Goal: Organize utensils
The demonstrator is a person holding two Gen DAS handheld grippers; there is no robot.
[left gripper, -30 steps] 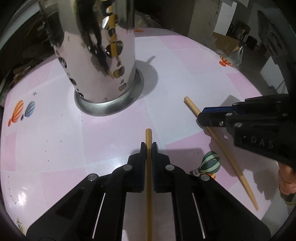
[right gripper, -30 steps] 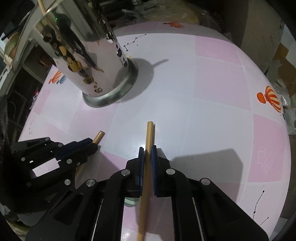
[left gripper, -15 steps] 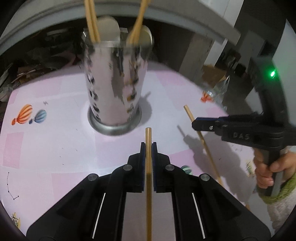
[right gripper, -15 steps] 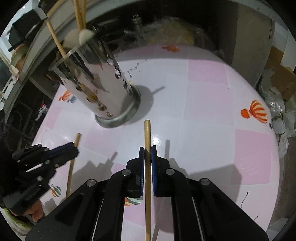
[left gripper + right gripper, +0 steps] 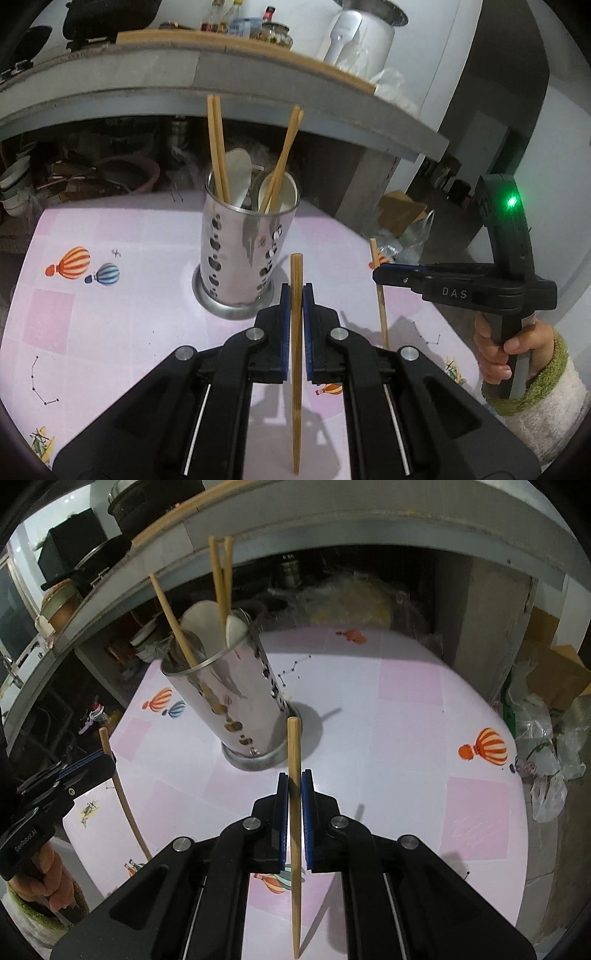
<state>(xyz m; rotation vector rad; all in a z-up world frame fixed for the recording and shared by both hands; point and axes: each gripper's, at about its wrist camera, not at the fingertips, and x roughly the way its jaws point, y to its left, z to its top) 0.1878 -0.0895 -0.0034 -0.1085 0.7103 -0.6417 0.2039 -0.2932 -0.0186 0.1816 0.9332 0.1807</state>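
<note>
A perforated steel utensil holder [image 5: 243, 251] [image 5: 236, 701] stands on the pink table, with several wooden chopsticks [image 5: 218, 147] and white spoons [image 5: 240, 166] sticking out of it. My left gripper [image 5: 296, 291] is shut on a wooden chopstick [image 5: 296, 332], held in the air in front of the holder. My right gripper [image 5: 294, 779] is shut on another wooden chopstick [image 5: 294, 812], also lifted off the table near the holder's base. Each view shows the other gripper from the side: the right one [image 5: 380, 275] and the left one [image 5: 109, 762].
The table [image 5: 406, 720] has a pink and white checked cover with balloon prints [image 5: 484, 746]. A grey shelf [image 5: 258, 88] with bottles and pots overhangs the far side. Plastic bags [image 5: 543, 746] and cardboard lie off the right edge. A person's hand [image 5: 506, 350] in a green cuff grips the right handle.
Both grippers have risen with their chopsticks, lifting them off the table. The views have tilted up, so the holder's open top and the shelf now show.
</note>
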